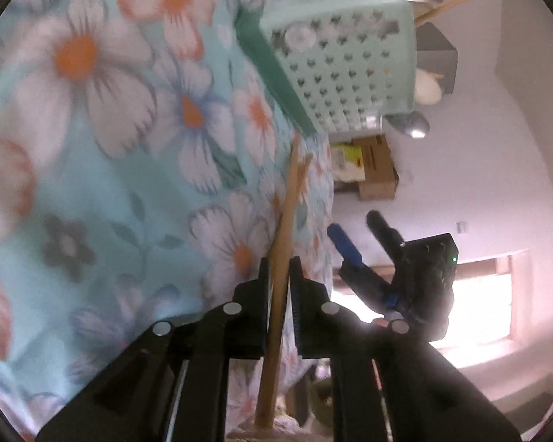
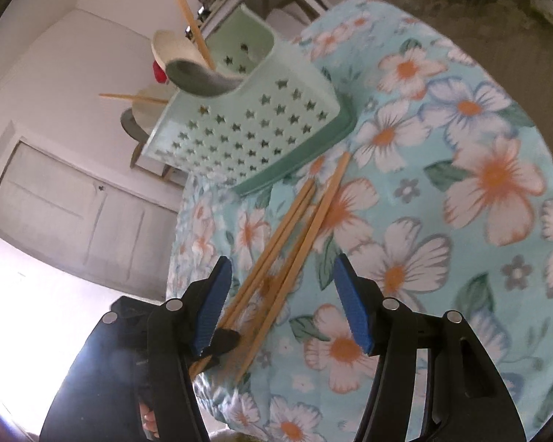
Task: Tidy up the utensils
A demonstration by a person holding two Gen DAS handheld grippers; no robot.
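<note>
Looking along the left gripper (image 1: 279, 269), we find its jaws drawn nearly together on a wooden chopstick (image 1: 281, 258), which runs up between the pads toward the green tray under the utensil basket (image 1: 335, 66). In this view the flowered cloth (image 1: 110, 147) of the counter stands tilted almost upright, so the pale green basket with its star-shaped holes sits near the top, with a metal spoon (image 1: 413, 125) and more sticks poking out of its open end. To the right of the held stick we see the right gripper (image 1: 354, 237) from outside, one blue pad and one dark finger standing apart, with a bright window behind.

The right wrist view gives us what the left one hides: the whole bundle of chopsticks (image 2: 295, 235) lying on the cloth near the counter's edge, fanned from the basket's tray (image 2: 306, 162) down toward the camera. The right gripper (image 2: 282, 304) has its jaws about half open, the blue pads (image 2: 212, 305) on either side of the bundle with clear space around it, pressing on nothing. Just under the left-hand pad we glimpse the black tip of the left gripper (image 2: 225, 339) at the near ends of the sticks. Here the basket (image 2: 247, 125) also shows its contents more plainly: a grey ladle-like spoon (image 2: 199, 73), a cream one (image 2: 173, 49) behind it, and upright sticks. A white door fills the wall beyond the counter's edge.
</note>
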